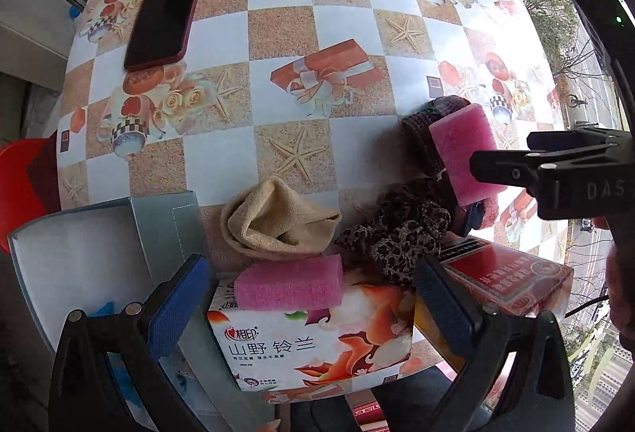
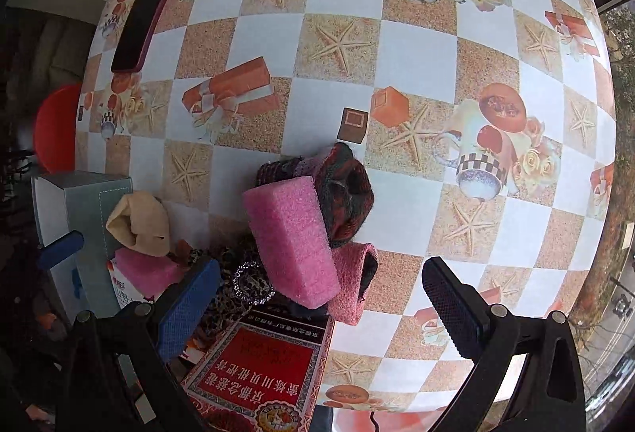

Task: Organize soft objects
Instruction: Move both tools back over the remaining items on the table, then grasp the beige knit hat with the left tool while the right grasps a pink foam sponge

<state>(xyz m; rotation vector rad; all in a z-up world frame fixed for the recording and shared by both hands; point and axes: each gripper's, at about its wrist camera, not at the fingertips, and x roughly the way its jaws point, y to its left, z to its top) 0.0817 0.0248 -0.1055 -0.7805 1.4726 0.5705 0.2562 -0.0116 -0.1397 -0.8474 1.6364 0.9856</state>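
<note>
From the left wrist view, the left tongs [image 1: 313, 309] stand wide open with nothing between them, just over a tissue box [image 1: 317, 344] at six o'clock. A pink sponge [image 1: 289, 285] lies on that box, with a beige cloth [image 1: 278, 221] touching it behind and a leopard scrunchie [image 1: 397, 233] at its three o'clock. From the right wrist view, the right tongs [image 2: 321, 309] are also wide apart and hold nothing; a second pink sponge [image 2: 293, 237] rests tilted between them on a knitted dark-and-pink sock [image 2: 349, 201], above a red box [image 2: 262, 364]. Farther off at eleven o'clock, a phone [image 1: 166, 11] lies flat on the bench [image 1: 278, 35].
</note>
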